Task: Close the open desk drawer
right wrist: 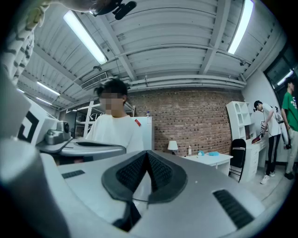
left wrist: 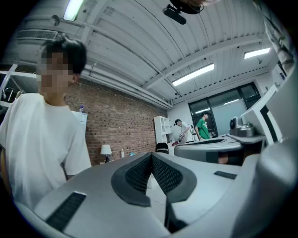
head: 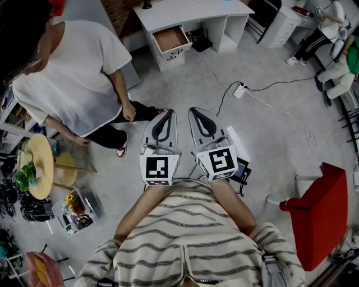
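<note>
Only in the head view do we see the drawer [head: 171, 39] open in the desk [head: 193, 12], well apart from left gripper [head: 166, 115] and right gripper [head: 195, 112], both closed empty.

White surface [head: 190, 14] at twelve o'clock, its drawer [head: 171, 39] brown inside. Grey left tongs [head: 167, 114] and right tongs [head: 194, 111] bear black-and-white square markers. Red chair [head: 320, 213] at four o'clock; floor [head: 263, 129] pale grey.
</note>
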Tool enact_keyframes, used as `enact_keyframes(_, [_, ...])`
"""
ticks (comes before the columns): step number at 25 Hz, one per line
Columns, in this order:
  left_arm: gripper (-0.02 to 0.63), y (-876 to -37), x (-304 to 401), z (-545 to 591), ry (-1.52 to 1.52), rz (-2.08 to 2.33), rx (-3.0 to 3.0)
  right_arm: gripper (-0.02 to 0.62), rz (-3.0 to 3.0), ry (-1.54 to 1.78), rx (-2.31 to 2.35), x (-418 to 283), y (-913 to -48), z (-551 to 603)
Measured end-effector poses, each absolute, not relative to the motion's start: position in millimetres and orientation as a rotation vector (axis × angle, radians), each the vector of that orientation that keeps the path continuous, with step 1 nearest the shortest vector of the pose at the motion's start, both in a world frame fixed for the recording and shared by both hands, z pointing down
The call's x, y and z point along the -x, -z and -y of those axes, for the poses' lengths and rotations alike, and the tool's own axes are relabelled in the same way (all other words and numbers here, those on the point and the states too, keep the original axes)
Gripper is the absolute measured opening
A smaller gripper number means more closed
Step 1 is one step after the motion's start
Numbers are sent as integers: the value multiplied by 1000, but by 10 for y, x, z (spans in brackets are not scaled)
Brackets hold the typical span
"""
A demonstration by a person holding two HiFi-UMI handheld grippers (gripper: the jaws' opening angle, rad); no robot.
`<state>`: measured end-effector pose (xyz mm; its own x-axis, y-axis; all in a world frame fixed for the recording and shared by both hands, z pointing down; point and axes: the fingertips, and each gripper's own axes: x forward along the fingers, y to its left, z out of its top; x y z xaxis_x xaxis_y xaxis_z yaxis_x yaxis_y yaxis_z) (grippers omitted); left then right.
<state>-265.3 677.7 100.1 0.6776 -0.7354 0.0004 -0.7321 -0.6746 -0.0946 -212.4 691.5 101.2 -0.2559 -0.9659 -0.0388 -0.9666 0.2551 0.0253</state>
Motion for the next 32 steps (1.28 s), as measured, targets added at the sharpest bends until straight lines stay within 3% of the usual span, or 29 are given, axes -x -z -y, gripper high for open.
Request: enact_keyframes(32, [6,-1312,2147,-7128,100,-1383,2763,11,-2457,-48,1818,1362,-1155,-7254])
